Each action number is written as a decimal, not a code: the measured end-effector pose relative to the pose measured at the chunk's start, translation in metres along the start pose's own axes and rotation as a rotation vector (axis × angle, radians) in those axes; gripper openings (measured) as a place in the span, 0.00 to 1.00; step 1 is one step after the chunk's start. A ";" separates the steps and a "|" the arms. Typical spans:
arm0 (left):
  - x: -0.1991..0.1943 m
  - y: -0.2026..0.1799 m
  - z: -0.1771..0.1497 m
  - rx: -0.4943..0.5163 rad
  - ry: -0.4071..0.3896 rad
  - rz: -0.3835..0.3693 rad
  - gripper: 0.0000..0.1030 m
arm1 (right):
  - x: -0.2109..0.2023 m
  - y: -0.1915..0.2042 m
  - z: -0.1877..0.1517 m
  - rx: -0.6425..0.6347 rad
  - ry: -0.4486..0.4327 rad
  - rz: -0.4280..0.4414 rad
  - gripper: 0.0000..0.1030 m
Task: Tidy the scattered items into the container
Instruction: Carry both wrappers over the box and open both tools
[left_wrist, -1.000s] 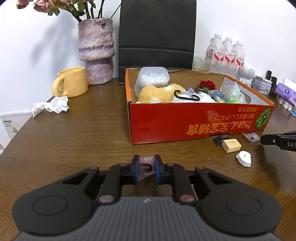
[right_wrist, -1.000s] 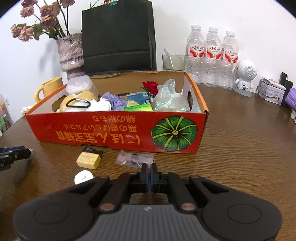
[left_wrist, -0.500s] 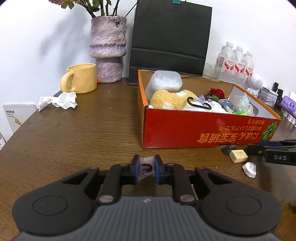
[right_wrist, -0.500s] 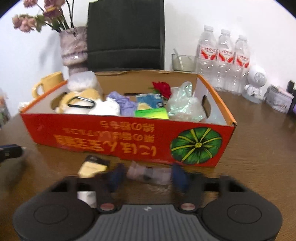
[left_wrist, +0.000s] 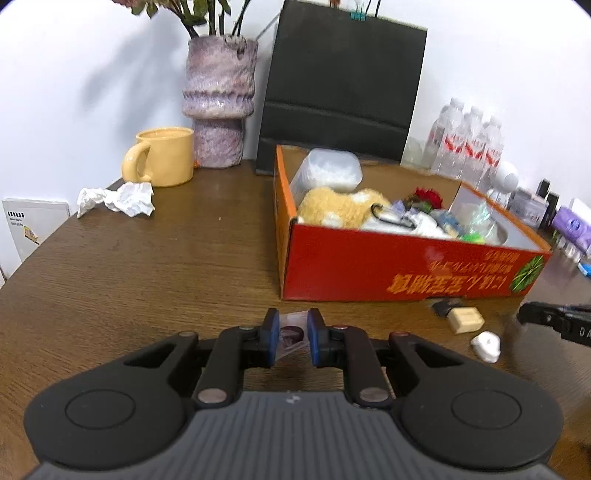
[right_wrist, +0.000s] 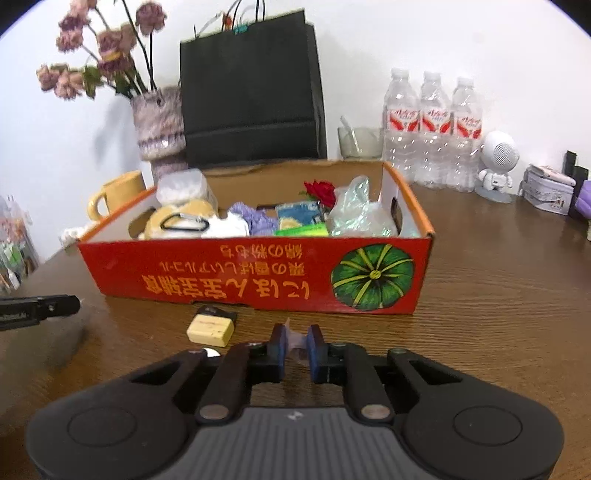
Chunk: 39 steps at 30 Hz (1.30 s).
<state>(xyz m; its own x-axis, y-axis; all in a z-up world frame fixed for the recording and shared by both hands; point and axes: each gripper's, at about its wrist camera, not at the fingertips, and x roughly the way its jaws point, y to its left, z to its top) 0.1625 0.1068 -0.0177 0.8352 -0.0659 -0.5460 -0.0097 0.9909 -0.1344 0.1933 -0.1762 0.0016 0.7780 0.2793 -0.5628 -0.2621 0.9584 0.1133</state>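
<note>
Holding small clear bags, both the left gripper (left_wrist: 290, 338) and the right gripper (right_wrist: 295, 343) needed to lift high over the red box (right_wrist: 258, 277) wall ahead before letting go.

table (left_wrist: 147, 266): glossy grained wood | box (right_wrist: 258, 273): printed cardboard | mug (left_wrist: 166, 155): glazed ceramic | tissue (left_wrist: 118, 197): crumpled paper

A red cardboard box (right_wrist: 258, 277) sits full on the table, a cream block (right_wrist: 210, 330) and white cap (left_wrist: 485, 346) lying before it.
</note>
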 end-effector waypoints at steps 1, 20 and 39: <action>-0.007 -0.003 0.000 0.000 -0.021 -0.011 0.16 | -0.005 -0.001 -0.001 0.005 -0.011 0.001 0.06; -0.011 -0.074 0.096 0.022 -0.282 -0.157 0.16 | -0.024 -0.010 0.089 0.064 -0.265 0.152 0.03; 0.098 -0.076 0.101 0.054 -0.076 0.078 1.00 | 0.084 -0.021 0.104 0.011 -0.002 -0.009 0.94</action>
<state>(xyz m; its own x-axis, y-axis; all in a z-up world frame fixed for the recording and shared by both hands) 0.3005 0.0370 0.0220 0.8723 0.0190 -0.4886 -0.0486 0.9977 -0.0480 0.3239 -0.1665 0.0373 0.7816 0.2712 -0.5618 -0.2489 0.9613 0.1177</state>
